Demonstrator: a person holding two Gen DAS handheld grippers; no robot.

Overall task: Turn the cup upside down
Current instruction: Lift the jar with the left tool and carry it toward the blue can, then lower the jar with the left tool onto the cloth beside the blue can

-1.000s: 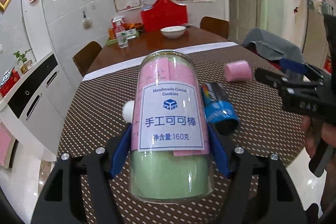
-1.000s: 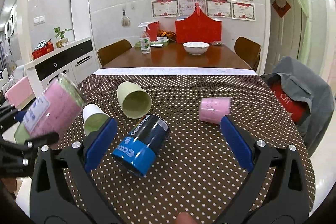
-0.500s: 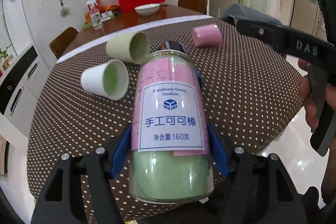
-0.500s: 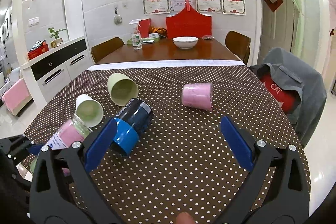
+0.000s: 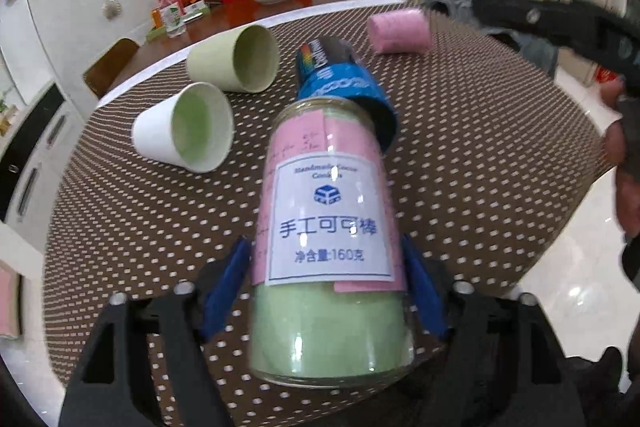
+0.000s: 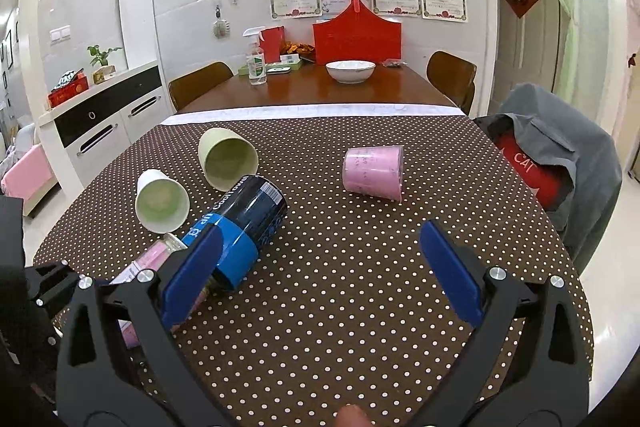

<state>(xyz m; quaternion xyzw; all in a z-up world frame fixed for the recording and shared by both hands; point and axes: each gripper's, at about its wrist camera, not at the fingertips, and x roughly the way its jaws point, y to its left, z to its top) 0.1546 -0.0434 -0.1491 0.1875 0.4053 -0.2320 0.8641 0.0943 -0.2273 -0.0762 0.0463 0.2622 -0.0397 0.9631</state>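
My left gripper (image 5: 324, 291) is shut on a clear jar (image 5: 328, 235) with pink and green filling and a white label. In the right wrist view the jar (image 6: 152, 259) is tilted low over the table's near left corner, close beside a blue and black can (image 6: 244, 227) lying on its side. Three cups also lie on their sides: a white cup with a green inside (image 6: 160, 201), a pale green cup (image 6: 226, 159) and a pink cup (image 6: 374, 169). My right gripper (image 6: 320, 275) is open above the cloth, holding nothing.
The table (image 6: 360, 327) has a brown polka-dot cloth. Beyond it, a wooden table holds a white bowl (image 6: 350, 71) and a spray bottle (image 6: 256, 63). A chair draped with a grey jacket (image 6: 560, 147) stands on the right and a low cabinet (image 6: 100, 123) on the left.
My left gripper has brought the jar down from the upper left to just over the table beside the blue can. The right gripper has stayed open, shifting only slightly.
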